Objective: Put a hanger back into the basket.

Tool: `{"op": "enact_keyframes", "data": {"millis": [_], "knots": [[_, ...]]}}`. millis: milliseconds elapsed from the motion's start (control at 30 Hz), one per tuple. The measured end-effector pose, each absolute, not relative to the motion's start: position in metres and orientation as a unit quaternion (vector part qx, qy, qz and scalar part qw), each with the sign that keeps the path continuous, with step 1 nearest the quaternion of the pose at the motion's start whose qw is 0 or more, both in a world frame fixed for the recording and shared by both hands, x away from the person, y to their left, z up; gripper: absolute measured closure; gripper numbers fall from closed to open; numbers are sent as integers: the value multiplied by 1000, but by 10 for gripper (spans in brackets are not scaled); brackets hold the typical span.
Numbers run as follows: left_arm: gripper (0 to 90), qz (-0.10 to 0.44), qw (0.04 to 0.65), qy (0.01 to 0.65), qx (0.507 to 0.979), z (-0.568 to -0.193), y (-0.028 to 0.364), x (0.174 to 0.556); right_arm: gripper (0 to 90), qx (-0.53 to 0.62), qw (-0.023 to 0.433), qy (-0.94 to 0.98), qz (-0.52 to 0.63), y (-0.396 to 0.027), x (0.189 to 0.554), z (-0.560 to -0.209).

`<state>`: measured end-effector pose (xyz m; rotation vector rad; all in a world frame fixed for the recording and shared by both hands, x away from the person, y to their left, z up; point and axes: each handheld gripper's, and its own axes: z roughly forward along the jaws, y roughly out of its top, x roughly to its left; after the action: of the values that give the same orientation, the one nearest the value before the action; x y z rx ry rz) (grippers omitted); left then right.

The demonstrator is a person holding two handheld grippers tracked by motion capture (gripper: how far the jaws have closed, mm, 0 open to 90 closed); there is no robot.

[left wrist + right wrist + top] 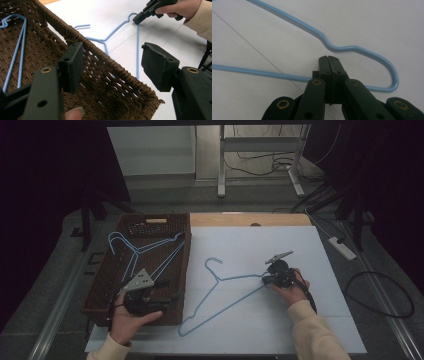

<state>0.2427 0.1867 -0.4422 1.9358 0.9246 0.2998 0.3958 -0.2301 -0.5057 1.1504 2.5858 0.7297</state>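
A light-blue wire hanger (240,277) (137,50) (352,46) lies flat on the white mat (260,245). My right gripper (267,279) (137,20) (329,60) is shut at the hanger's right corner. Its closed jaws lie over the lower wire, which runs across beneath them. My left gripper (170,291) (112,65) stands open above the near right rim of the brown wicker basket (186,270) (120,72), with nothing between its pads. More blue hangers (145,250) (21,37) lie inside the basket.
The basket sits at the mat's left edge. A bare wooden strip (250,219) shows behind the mat. A white power strip (342,247) and a black cable loop (380,295) lie to the right. Metal frame legs (220,165) stand beyond.
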Motion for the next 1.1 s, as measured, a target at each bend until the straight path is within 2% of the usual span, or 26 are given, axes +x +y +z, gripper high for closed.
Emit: {"op": "enact_keyframes", "data": {"millis": [233,633,833,1100], "knots": [[361,122,469,377,790,-442,186,243,900,395,131,882,219,-244,391,-502],[361,119,466,373,794,-443,180,243,900,438,172,866,169,-306,367,-497],[361,119,466,372,794,-444,179,244,900,468,165,851,172,-329,352,-495],[361,118,465,375,793,-444,180,245,900,493,151,841,162,-349,301,-492]]}}
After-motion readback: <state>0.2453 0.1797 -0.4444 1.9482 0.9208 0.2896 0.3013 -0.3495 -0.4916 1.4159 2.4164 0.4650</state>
